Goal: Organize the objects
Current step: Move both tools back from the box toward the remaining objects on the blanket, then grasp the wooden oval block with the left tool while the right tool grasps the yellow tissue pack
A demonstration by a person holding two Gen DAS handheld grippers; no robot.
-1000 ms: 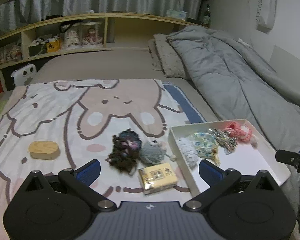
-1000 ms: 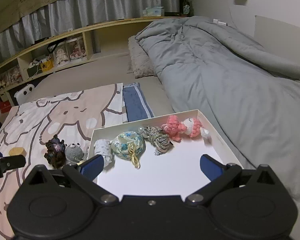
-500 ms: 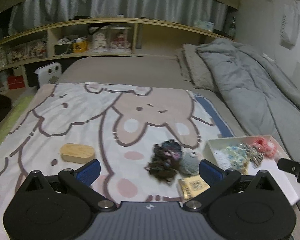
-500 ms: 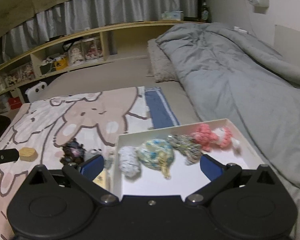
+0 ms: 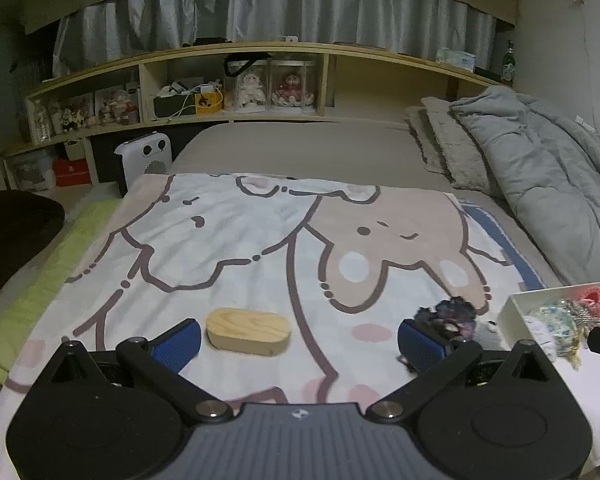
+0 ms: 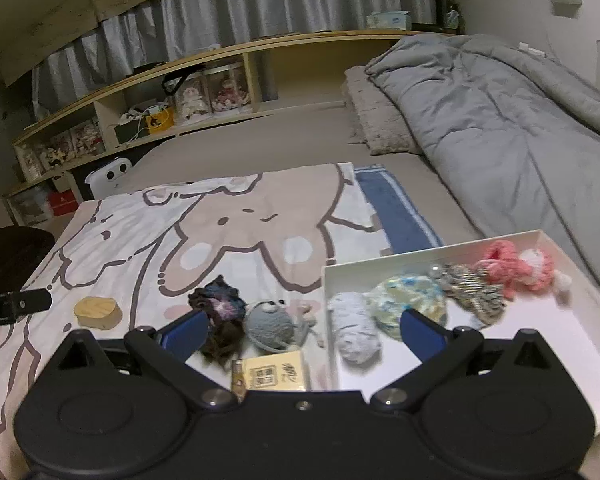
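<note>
Left wrist view shows the left claw [image 5: 299, 342] with its 2 blue-padded fingers [image 5: 179, 340] spread wide apart and holding nothing, low over a cartoon rabbit blanket [image 5: 260, 240] on the bed. Just beyond the left finger lies an oval wooden box [image 5: 248, 331], flat on the blanket. Off to the right sits a dark purple crocheted piece [image 5: 452, 314], and past it the corner of a white tray [image 5: 514, 320] with yarn items inside. Right wrist view shows the right claw [image 6: 304, 330], also wide apart and empty, above a small yellow packet [image 6: 276, 372] that lies closest to the camera. Just beyond the packet rest the dark crocheted piece [image 6: 220, 308] and a grey crocheted ball with eyes [image 6: 270, 324], side by side on the blanket, left of the tray [image 6: 548, 344]. Inside the tray, in a row from left to right, lie a pale blue knitted piece [image 6: 354, 330], a multicoloured pouch [image 6: 410, 306], a striped brown yarn item [image 6: 472, 292] and a pink crocheted toy [image 6: 516, 266]. Farther back are a grey duvet [image 6: 500, 120] and a wooden shelf [image 6: 220, 68] holding dolls.
</note>
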